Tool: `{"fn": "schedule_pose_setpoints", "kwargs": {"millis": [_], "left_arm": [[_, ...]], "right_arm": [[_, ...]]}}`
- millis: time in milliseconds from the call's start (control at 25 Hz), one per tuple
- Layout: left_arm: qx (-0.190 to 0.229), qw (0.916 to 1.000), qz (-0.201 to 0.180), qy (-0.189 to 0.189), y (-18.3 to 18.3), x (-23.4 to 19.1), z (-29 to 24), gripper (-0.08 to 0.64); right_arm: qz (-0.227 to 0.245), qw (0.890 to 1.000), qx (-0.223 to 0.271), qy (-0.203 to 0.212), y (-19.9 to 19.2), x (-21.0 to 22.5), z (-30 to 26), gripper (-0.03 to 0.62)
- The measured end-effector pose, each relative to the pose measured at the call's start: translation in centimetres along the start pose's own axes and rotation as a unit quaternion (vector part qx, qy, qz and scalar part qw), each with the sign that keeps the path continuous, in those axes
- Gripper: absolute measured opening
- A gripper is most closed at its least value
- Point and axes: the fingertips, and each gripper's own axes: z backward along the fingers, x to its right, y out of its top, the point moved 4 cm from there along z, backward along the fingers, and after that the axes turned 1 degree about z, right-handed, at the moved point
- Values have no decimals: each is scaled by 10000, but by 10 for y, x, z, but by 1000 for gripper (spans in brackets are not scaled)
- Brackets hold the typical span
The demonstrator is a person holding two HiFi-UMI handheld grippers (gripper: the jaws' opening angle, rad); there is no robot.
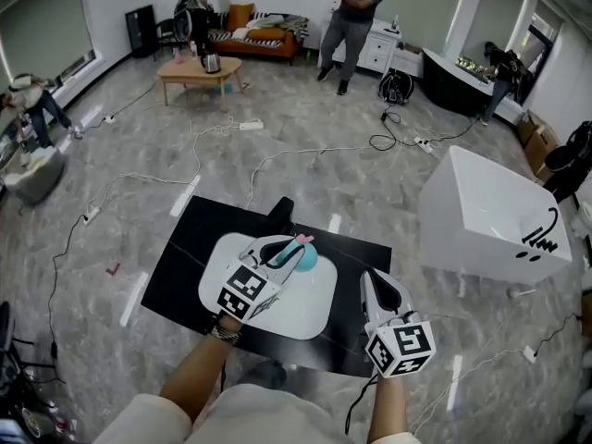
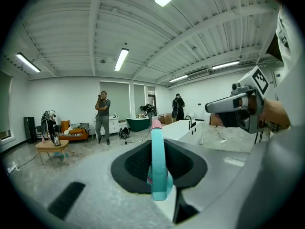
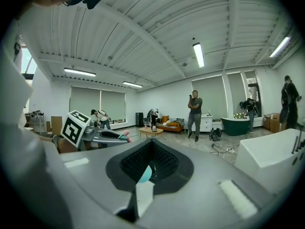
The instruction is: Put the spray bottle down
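A teal spray bottle point(image 1: 303, 252) with a pink tip is clamped between the jaws of my left gripper point(image 1: 292, 250), over the far edge of a white rounded tray point(image 1: 305, 314). In the left gripper view the bottle point(image 2: 157, 168) stands upright between the dark pads point(image 2: 135, 165), pink tip at the top. My right gripper point(image 1: 368, 281) hovers to the right of the tray over the black mat point(image 1: 185, 248), its jaws together with nothing held. In the right gripper view the left gripper point(image 3: 97, 136) shows at left, and a sliver of teal shows through the slit between the right gripper's pads point(image 3: 164, 163).
A large white tub-shaped box point(image 1: 490, 215) stands to the right. Cables and power strips point(image 1: 252, 126) trail across the grey floor beyond the mat. A person point(image 1: 353, 17) stands at the back, near a wooden coffee table point(image 1: 199, 70) and an orange sofa point(image 1: 254, 40).
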Motion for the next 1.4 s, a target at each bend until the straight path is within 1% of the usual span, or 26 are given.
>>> {"fn": "schedule_pose_setpoints", "kwargs": {"millis": [280,560,760,920,1000,1200,1400], "left_arm": [[-326,9990,303,-1,-23,-29,-67,74],[-689,9971,300,-78,-44,-46,-122,74],[-966,9943,438,65,-65,-65,-154,74],[-1366,9901,283,186,-79,-74,-176,74],[-1488,9883,263,218,-86,-78,-186,74],[-1666,9858,129,153,-93,-79,-201,74],[-1731,9848,131,110,-99,-80,-212,74]], "right_arm": [[-78,9997,-125,-205,-13,29,-20,6],[-225,9983,-336,-420,-28,56,-39,6],[-396,9969,-450,-503,-40,70,-53,6],[-512,9956,-531,-572,-47,83,-62,6],[-569,9948,-576,-619,-49,90,-66,6],[-621,9937,-640,-685,-51,99,-72,6],[-709,9925,-662,-744,-56,105,-73,6]]}}
